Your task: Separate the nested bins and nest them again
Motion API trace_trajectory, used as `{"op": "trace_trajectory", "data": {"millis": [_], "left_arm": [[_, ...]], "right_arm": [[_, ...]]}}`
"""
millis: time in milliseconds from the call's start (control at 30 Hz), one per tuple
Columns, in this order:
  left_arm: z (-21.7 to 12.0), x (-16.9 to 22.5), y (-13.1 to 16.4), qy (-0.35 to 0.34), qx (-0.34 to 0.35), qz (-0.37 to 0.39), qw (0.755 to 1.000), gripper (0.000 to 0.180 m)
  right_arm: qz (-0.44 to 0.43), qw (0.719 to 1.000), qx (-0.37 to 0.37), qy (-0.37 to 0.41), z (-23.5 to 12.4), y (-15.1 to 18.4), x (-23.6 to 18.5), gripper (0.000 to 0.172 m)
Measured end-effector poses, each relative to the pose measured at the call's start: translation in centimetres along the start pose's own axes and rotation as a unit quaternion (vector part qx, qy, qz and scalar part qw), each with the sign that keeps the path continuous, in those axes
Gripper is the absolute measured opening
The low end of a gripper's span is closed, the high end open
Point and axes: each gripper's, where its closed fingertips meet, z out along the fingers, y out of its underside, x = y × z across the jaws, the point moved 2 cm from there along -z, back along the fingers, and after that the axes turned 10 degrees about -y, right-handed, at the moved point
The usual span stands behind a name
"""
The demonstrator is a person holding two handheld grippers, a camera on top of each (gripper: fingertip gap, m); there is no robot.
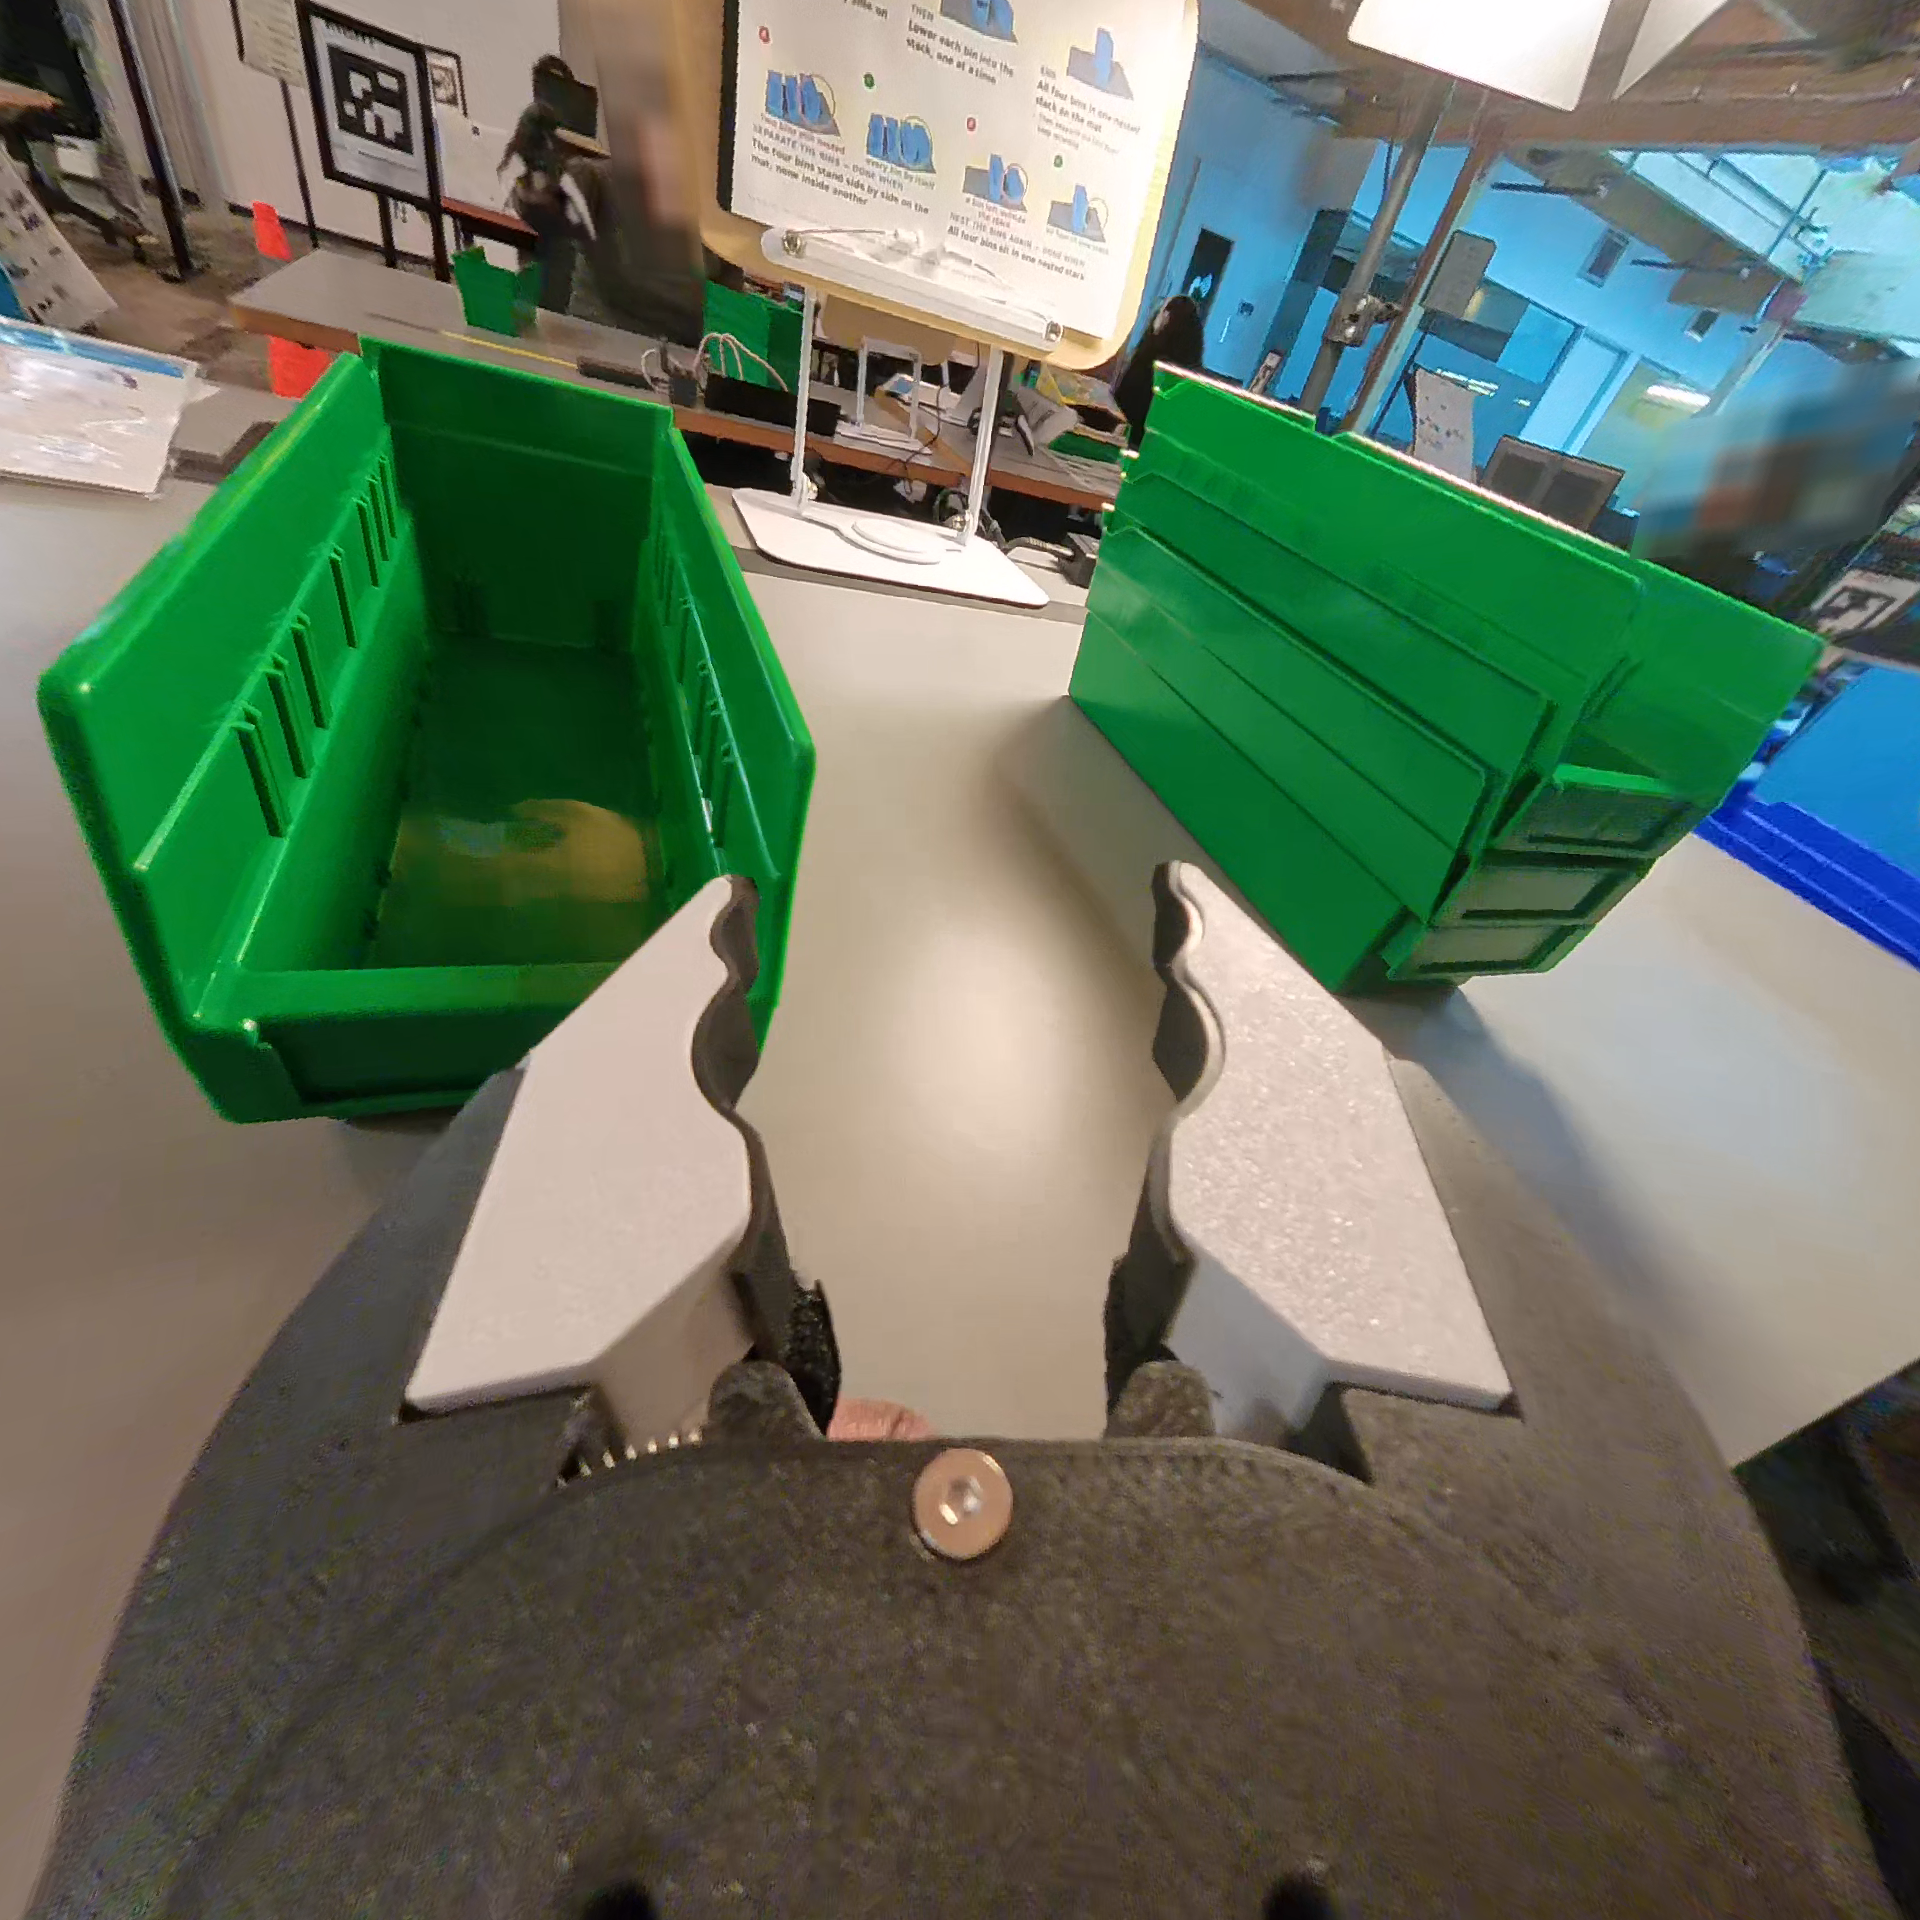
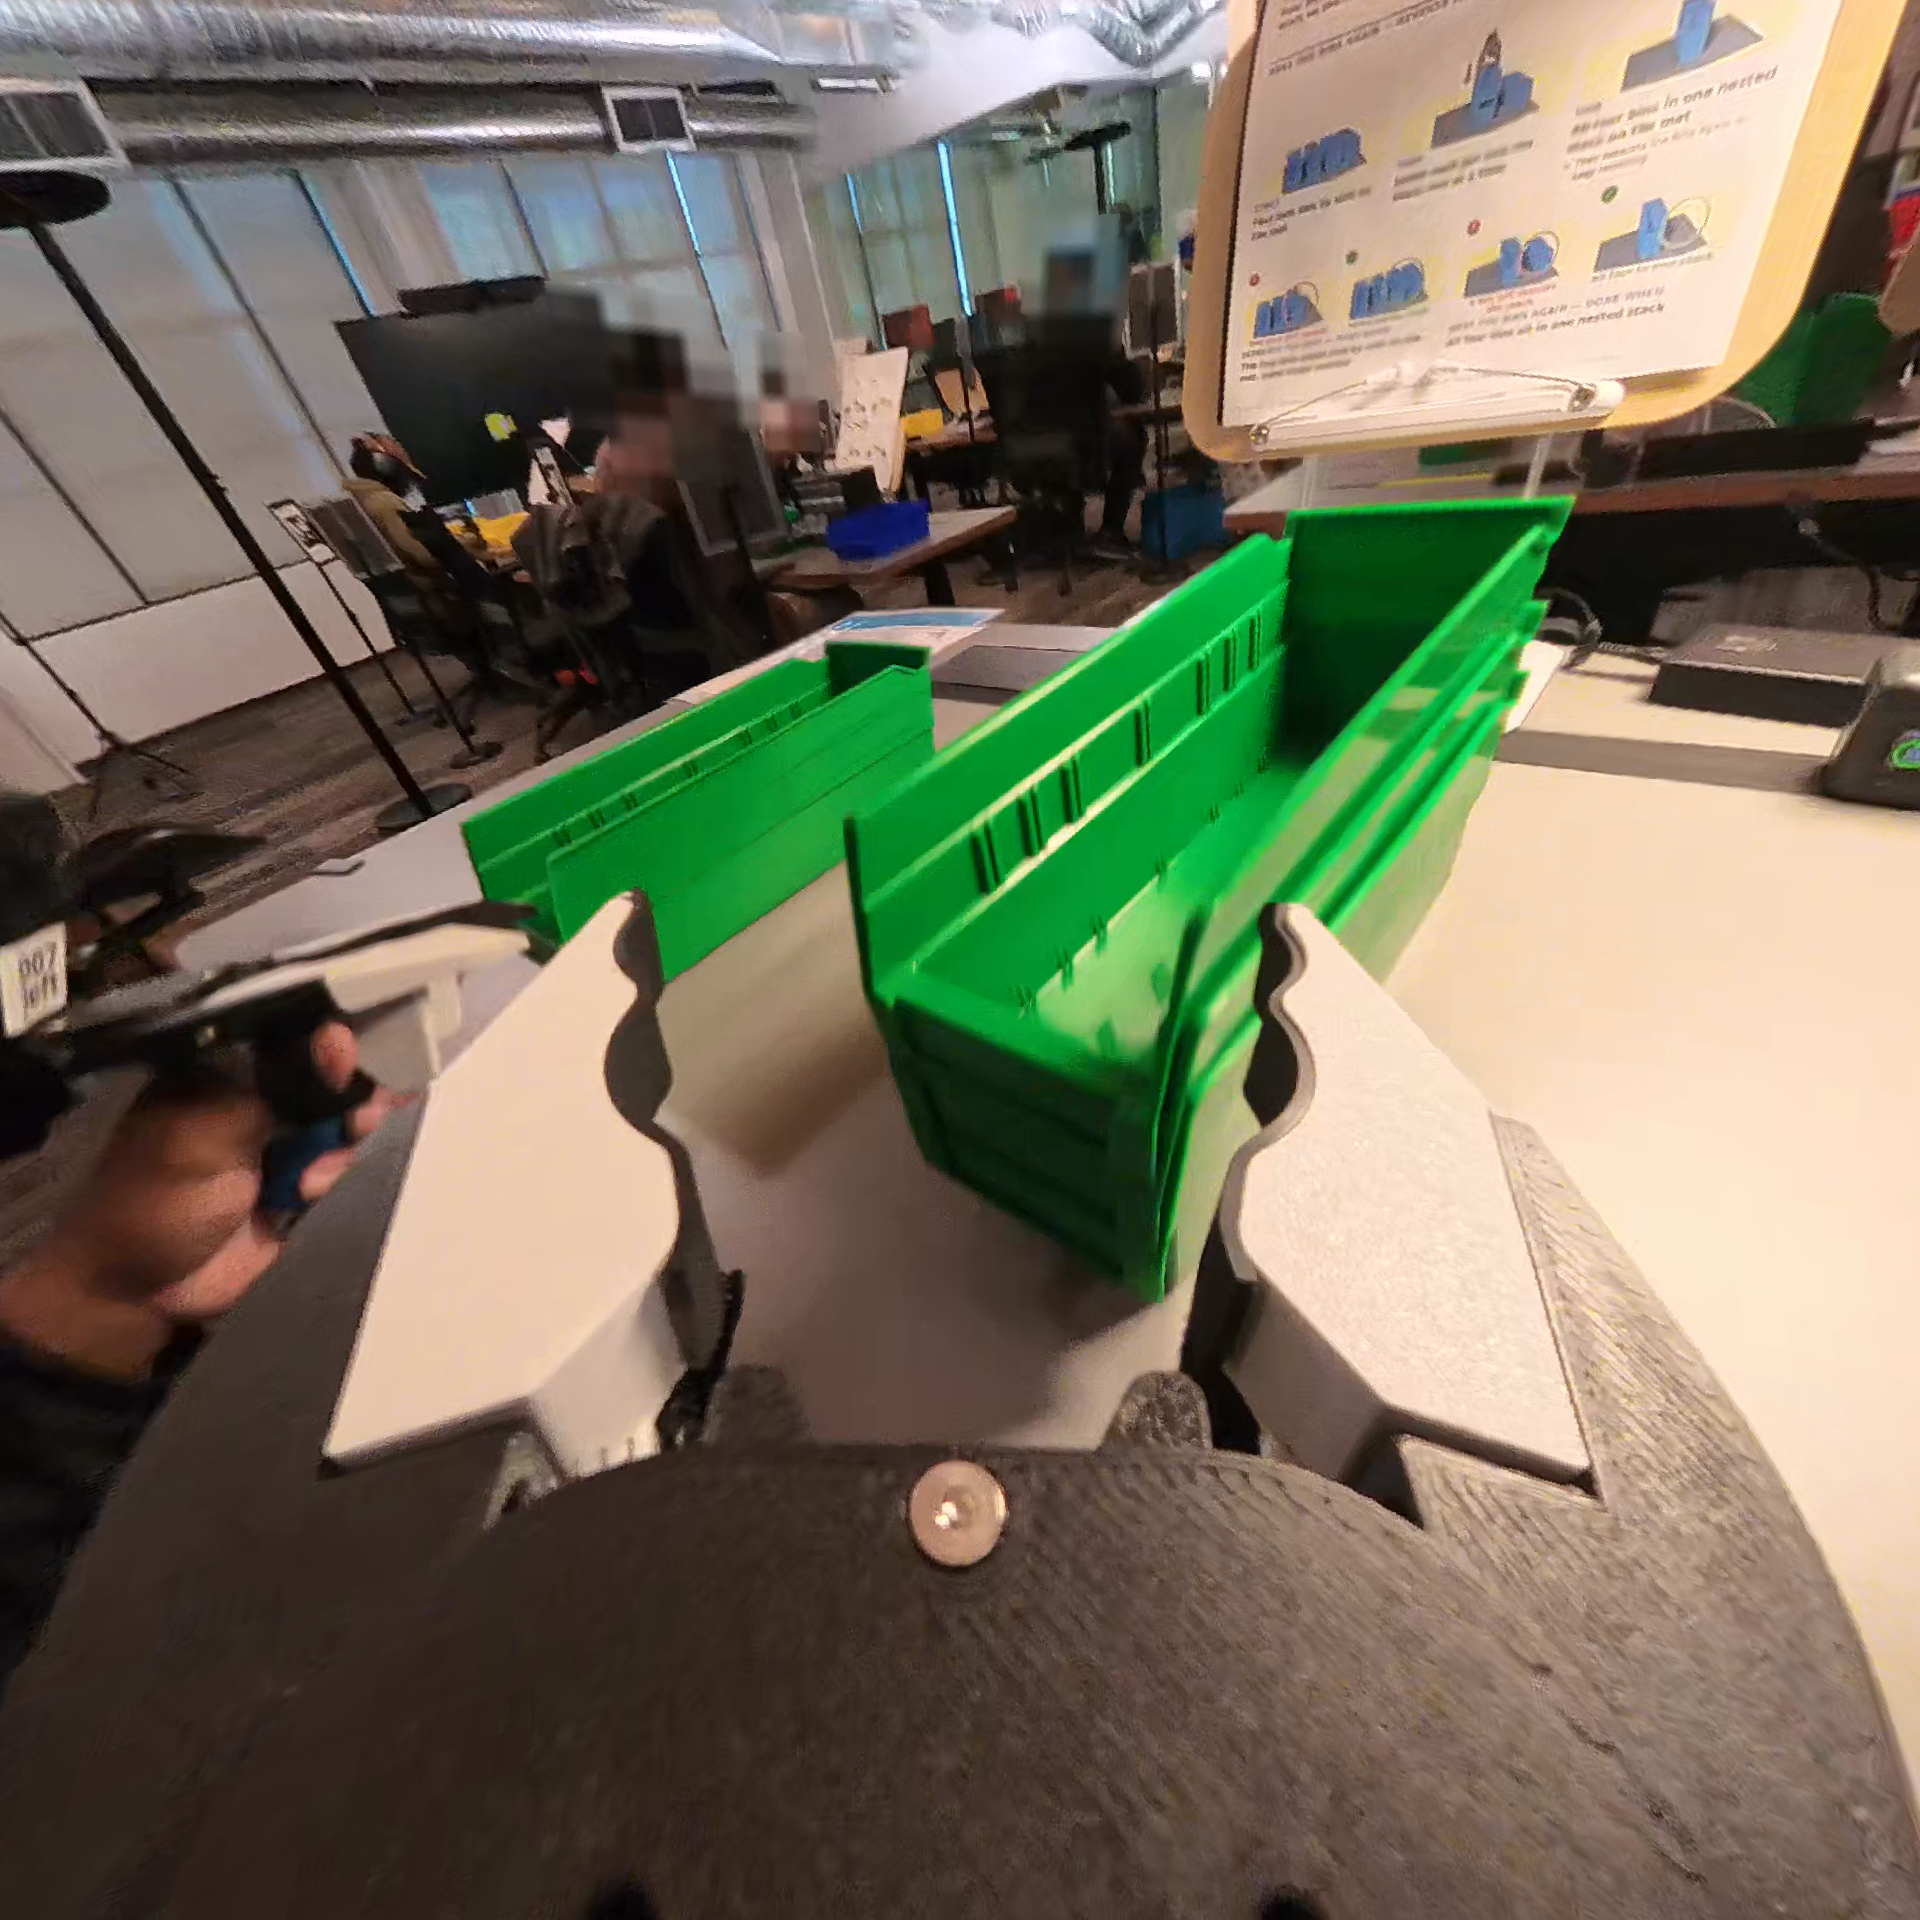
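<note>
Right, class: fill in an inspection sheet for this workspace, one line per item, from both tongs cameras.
Surface: grey table, bare between the bins.
Job's things: single green bin standing alone at left; nested stack of green bins at right.
Clutter: instruction board on a white stand; papers at far left.
Tongs: left tongs open, empty; right tongs open, around the stack's near end, not gripping.
Cables: nothing seen on this table.
Surroundings: busy workshop; people at desks.

- A single bin (image 1: 416,727) is sitting on the table (image 1: 935,935), left of the nested stack (image 1: 1351,707).
- A sign stand (image 1: 904,520) is standing behind both.
</note>
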Motion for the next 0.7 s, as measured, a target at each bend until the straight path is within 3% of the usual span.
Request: {"op": "trace_trajectory", "data": {"millis": [133, 300, 367, 533, 700], "left_arm": [[-1.2, 0.2, -0.3, -0.036, 0.011, 0.068, 0.997, 0.084], [-2.9, -0.1, -5.8, -0.110, 0.071, 0.129, 0.983, 0.086], [-2.1, -1.0, -8.1, -0.142, 0.060, 0.157, 0.976, 0.088], [4.4, -4.0, -11.4, -0.164, -0.085, 0.188, 0.965, 0.113], [11.2, -6.9, -9.9, -0.164, -0.243, 0.188, 0.938, 0.128]], "right_arm": [[0.002, 1.000, 0.023, 0.000, -2.1, 3.8, 0.5, 0.109], [0.041, 0.999, 0.010, 0.004, -1.8, 7.0, 2.5, 0.108], [0.050, 0.999, 0.012, -0.008, -1.6, 7.0, 2.5, 0.108], [0.074, 0.997, 0.009, -0.020, -1.5, 7.2, 2.8, 0.108], [0.109, 0.993, -0.001, -0.033, -1.2, 7.6, 3.3, 0.108]]}}
